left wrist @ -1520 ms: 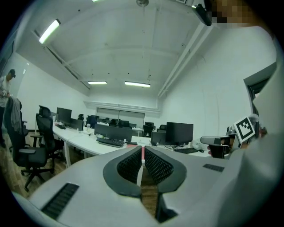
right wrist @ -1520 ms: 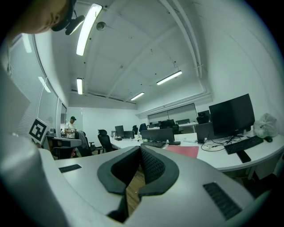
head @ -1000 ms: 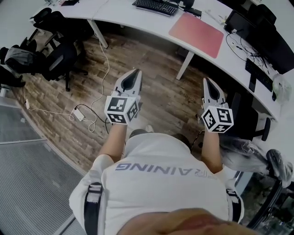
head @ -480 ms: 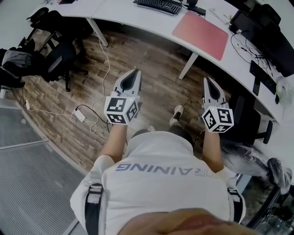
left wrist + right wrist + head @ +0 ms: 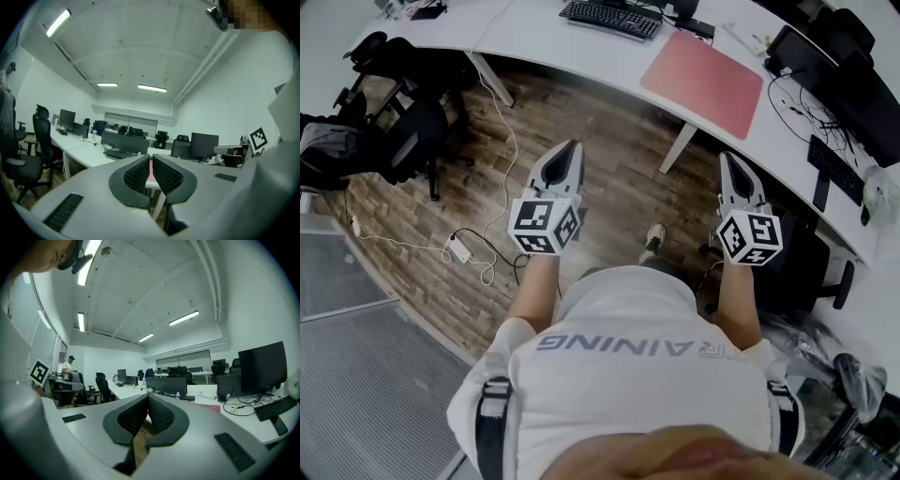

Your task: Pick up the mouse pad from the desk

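Note:
A red mouse pad (image 5: 703, 71) lies flat on the long white desk (image 5: 544, 37), ahead of me and slightly right in the head view. My left gripper (image 5: 572, 145) and right gripper (image 5: 727, 159) are held level over the wooden floor, short of the desk edge, both shut with nothing between the jaws. In the left gripper view a red strip of the pad (image 5: 150, 167) shows between the closed jaw tips (image 5: 150, 157). In the right gripper view the pad (image 5: 208, 407) lies just right of the shut jaws (image 5: 148, 397).
A black keyboard (image 5: 610, 16) sits left of the pad, with monitors (image 5: 848, 66) and cables (image 5: 792, 89) to the right. Desk legs (image 5: 680, 148) stand under the edge. Black chairs (image 5: 403, 131) and a charger cable (image 5: 459, 248) occupy the floor at left. A person (image 5: 70, 366) stands far off.
I have stepped toward the desk. The pad and desk lie lower and nearer in the head view, and both shut grippers have moved forward with me.

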